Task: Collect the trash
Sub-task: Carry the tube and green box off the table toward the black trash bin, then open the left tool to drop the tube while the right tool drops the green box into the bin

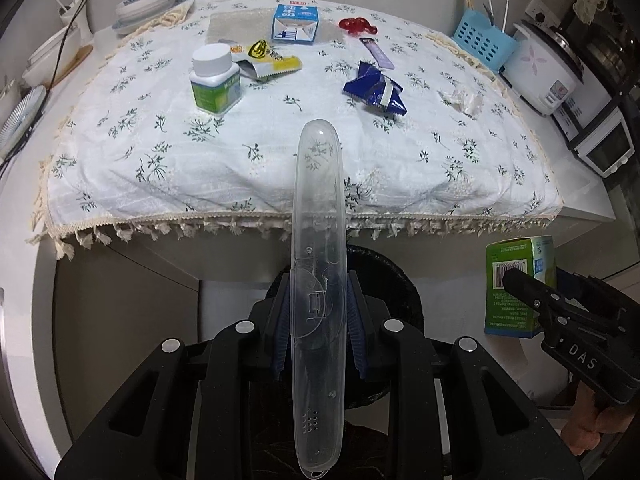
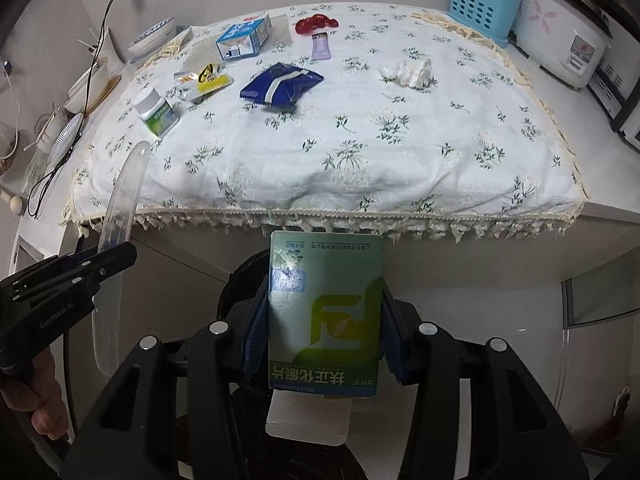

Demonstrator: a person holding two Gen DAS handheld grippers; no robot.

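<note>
My left gripper (image 1: 318,312) is shut on a clear plastic toothbrush case (image 1: 318,240), held upright in front of the table edge over a black bin (image 1: 392,280). My right gripper (image 2: 324,316) is shut on a green medicine box (image 2: 326,312), also below the table edge over the bin (image 2: 240,280). The box shows in the left wrist view (image 1: 516,280), the case in the right wrist view (image 2: 124,196). On the floral cloth (image 1: 280,152) lie a white pill bottle (image 1: 214,80), a blue wrapper (image 1: 374,88), a yellow-silver sachet (image 1: 268,66), a blue-white carton (image 1: 296,24), red plastic (image 1: 356,26), a purple tube (image 1: 378,54) and a crumpled tissue (image 1: 462,98).
A blue basket (image 1: 486,40) and a rice cooker (image 1: 544,68) stand at the back right. Bowls (image 1: 146,2) and dishes sit at the back left with a black cable (image 1: 76,12). A microwave (image 1: 600,148) is on the right.
</note>
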